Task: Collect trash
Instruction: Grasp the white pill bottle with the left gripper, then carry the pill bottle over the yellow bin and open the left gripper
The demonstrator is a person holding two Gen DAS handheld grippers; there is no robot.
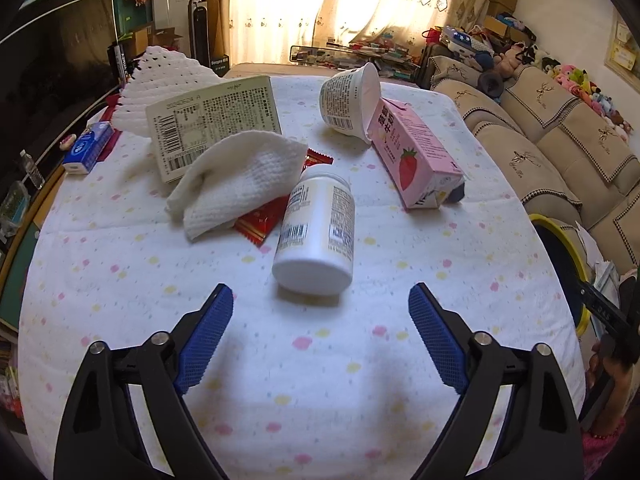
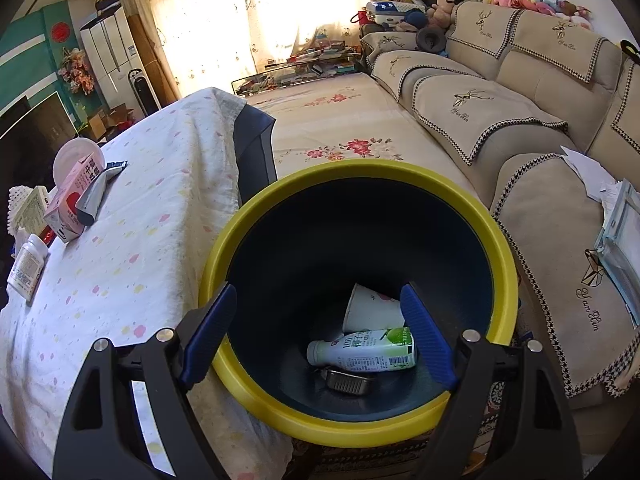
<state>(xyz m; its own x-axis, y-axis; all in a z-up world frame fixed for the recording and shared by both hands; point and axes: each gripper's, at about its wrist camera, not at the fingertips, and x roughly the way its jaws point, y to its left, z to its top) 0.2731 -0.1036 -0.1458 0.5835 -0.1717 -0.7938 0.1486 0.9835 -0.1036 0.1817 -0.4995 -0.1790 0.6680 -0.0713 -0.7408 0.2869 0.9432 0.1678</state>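
So the left gripper (image 1: 320,304) is spread wide, nothing between the blue pads (image 1: 208,332), and it hangs just above the surface (image 1: 120,280) with its dotted white cloth. It isn't touching anything. Right ahead of it, just past the tips, a white pill bottle (image 1: 316,232) lies on its side with the flat bottom facing the camera. Left of the bottle there's a crumpled white tissue (image 1: 236,184) sitting on top of a red wrapper (image 1: 260,216), and behind that a flattened cream box (image 1: 212,124) with barcodes. Farther back on the right, a white yogurt cup (image 1: 348,100) is tipped over against a pink strawberry milk carton (image 1: 416,156), which also lies flat. A small blue tissue pack (image 1: 88,148) is off at the far left edge.

The right gripper (image 2: 320,312) is also wide apart and holds nothing. It's poised over the mouth of the yellow-rimmed trash bin (image 2: 496,236), which stands just beside the right edge of the surface, close to the beige sofa (image 2: 520,128). Down at the bottom of the bin there's a white paper cup (image 2: 372,312), a plastic drink bottle with a green label (image 2: 364,352) on its side, and a small metal tin (image 2: 348,382) touching the bottle.
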